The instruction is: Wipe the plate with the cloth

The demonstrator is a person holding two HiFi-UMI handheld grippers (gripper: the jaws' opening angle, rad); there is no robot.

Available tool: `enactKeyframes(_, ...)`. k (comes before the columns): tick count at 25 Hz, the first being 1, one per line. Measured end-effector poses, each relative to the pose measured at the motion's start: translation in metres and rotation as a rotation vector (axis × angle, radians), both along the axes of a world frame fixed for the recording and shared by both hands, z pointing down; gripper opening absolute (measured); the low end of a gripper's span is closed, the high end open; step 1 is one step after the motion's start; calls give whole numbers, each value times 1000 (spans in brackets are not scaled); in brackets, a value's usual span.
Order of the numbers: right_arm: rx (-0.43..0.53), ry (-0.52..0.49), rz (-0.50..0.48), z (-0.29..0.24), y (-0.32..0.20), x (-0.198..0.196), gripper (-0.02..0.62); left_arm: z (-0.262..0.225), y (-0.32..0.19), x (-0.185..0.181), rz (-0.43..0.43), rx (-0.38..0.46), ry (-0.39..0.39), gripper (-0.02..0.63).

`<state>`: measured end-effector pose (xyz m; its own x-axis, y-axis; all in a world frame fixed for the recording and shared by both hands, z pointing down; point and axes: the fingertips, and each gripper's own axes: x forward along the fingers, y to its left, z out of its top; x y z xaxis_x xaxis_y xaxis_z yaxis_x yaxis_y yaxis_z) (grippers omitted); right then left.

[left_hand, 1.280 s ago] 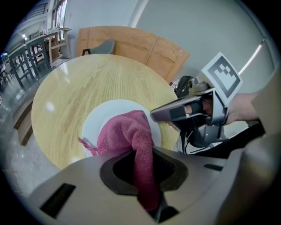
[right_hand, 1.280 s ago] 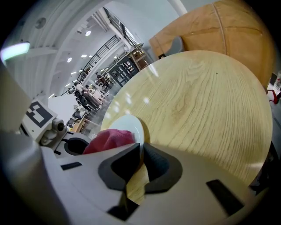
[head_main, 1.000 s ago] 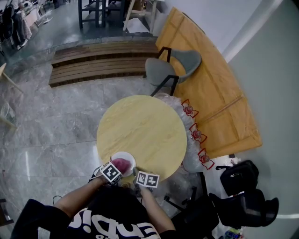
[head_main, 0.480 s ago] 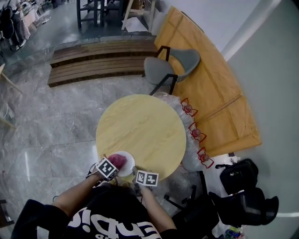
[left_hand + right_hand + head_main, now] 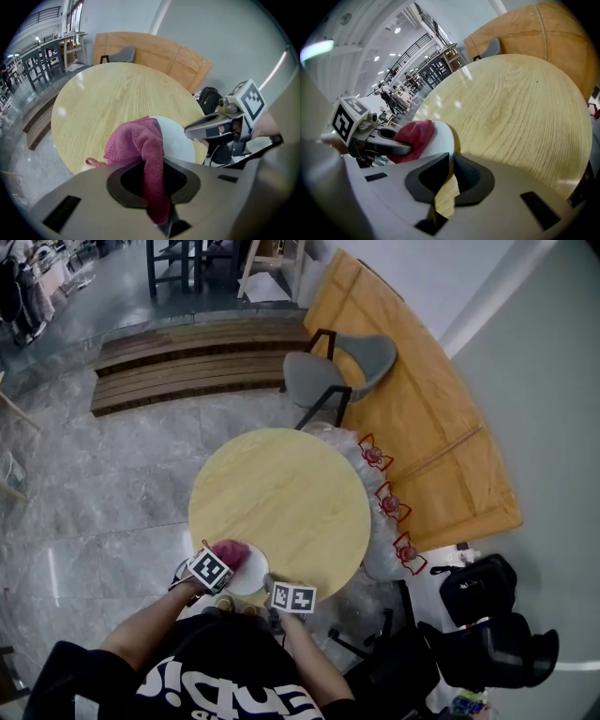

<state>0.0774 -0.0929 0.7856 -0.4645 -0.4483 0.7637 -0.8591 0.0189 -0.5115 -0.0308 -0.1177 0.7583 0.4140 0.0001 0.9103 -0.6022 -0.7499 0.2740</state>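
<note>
**Mid-wipe: cloth at the plate's left rim, plate pinned by the other gripper**

Evidently the wiping stroke itself is the step in hand. The left gripper has its jaws closed on a pink cloth, with a folded band of it pinched between them. The right gripper has its jaws drawn nearly together on the near rim of the white plate, which looks like a steadying hold.

The plate lies flat and face up at the near edge of the round wooden table, just in front of the person. Being round, it has no long axis of its own.

The cloth's long axis runs straight out from the left jaws, away from the person. It goes from the pinched band to a bunched head resting on the plate's left part. 1 loose corner trails off the rim onto the table on the left.

Most of the plate's white face to the right of the cloth is bare. In my judgement, the next move calls for dragging the bunched head rightward across that face. The right gripper's hold should stay firm so the plate does not slide off the table edge.
</note>
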Motion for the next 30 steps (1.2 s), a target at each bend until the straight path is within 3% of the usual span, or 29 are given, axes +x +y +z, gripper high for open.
enactKeyframes(3,2,-3,-1,-1,-1,-1,44,0,-6,3,-9,0,9,63)
enactKeyframes(7,-2,-11,2,-1,-1,-2,46,7,-29,-1,-3,78,-24,63)
enactKeyframes(11,-1,-24,10,-1,0,-2,45,5,-22,11,-4,17,21,63)
enactKeyframes(17,-2,-30,14,1,-1,-2,46,15,-26,22,-20,2,34,63)
enactKeyframes(26,1,-42,21,1,-2,-1,46,11,-24,37,12,-26,26,63)
enactKeyframes(30,0,-44,26,2,-2,0,45,12,-21,52,39,-18,57,63)
